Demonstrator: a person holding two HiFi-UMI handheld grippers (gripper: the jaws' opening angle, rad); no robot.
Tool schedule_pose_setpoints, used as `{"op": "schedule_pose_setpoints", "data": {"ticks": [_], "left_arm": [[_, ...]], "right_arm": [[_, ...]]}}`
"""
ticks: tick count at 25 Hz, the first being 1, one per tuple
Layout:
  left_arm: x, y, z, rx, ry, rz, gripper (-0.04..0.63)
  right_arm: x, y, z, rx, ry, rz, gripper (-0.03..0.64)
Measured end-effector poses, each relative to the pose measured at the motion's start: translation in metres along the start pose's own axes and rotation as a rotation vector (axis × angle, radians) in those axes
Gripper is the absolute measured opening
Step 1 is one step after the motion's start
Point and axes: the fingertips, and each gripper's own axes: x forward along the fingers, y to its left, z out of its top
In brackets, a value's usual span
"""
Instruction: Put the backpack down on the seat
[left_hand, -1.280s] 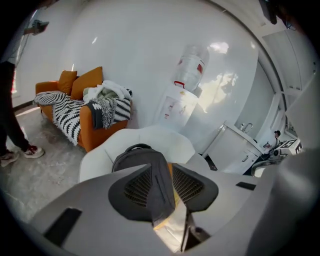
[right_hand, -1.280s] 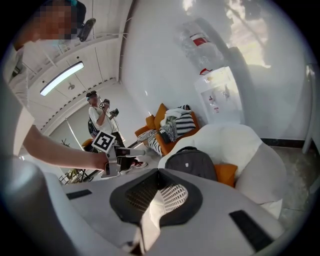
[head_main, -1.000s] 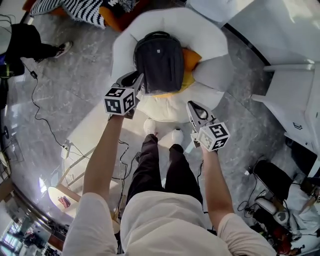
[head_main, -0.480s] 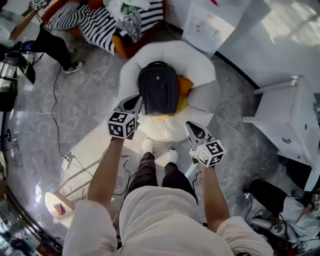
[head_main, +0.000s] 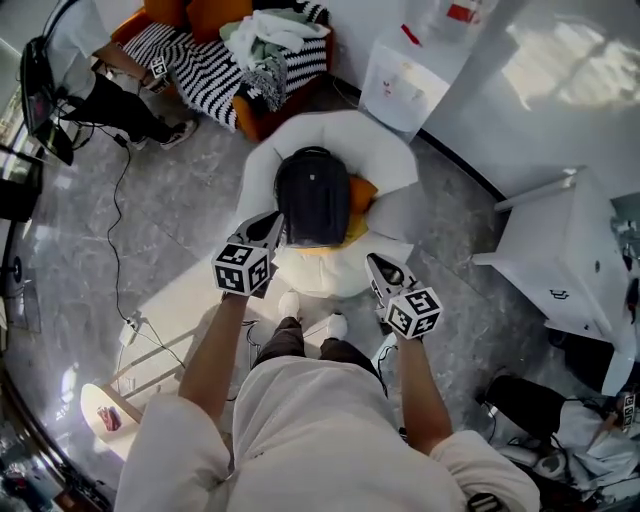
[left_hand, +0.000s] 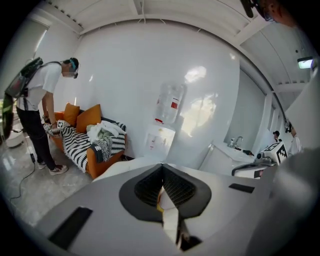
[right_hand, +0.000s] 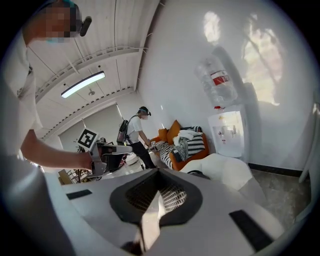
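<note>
The round white seat (head_main: 400, 150) stood on the grey floor (head_main: 180, 210), a striped sofa (head_main: 215, 65) behind it. The black backpack (head_main: 312, 195) lay on the seat against its back, over an orange cushion (head_main: 362, 190). The left hand-held gripper (head_main: 270, 225) hovered just beside the backpack's lower left corner, jaws clenched on nothing. The right hand-held gripper (head_main: 378, 266) hung at the seat's front edge, apart from the backpack, its 2 jaws likewise closed and empty

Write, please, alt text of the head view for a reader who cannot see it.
A black backpack sits on a white armchair, seen from above. The person standing before it holds the left tool and right tool, both shut and empty.
</note>
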Motion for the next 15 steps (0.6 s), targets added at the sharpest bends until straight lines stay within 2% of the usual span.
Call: {"op": "schedule_pose_setpoints", "data": {"ticks": [8,15], "left_arm": [[-0.037,-0.033,0.016,0.027,-0.042,-0.019,0.017],[-0.054,-0.044,0.023,0.032,-0.055,-0.015,0.017]], "right_arm": [[-0.033,0.016,0.016,-0.019,-0.031,-0.001,0.021],[-0.051,0.023,0.032,-0.049,-0.052,-0.005,0.021]]}}
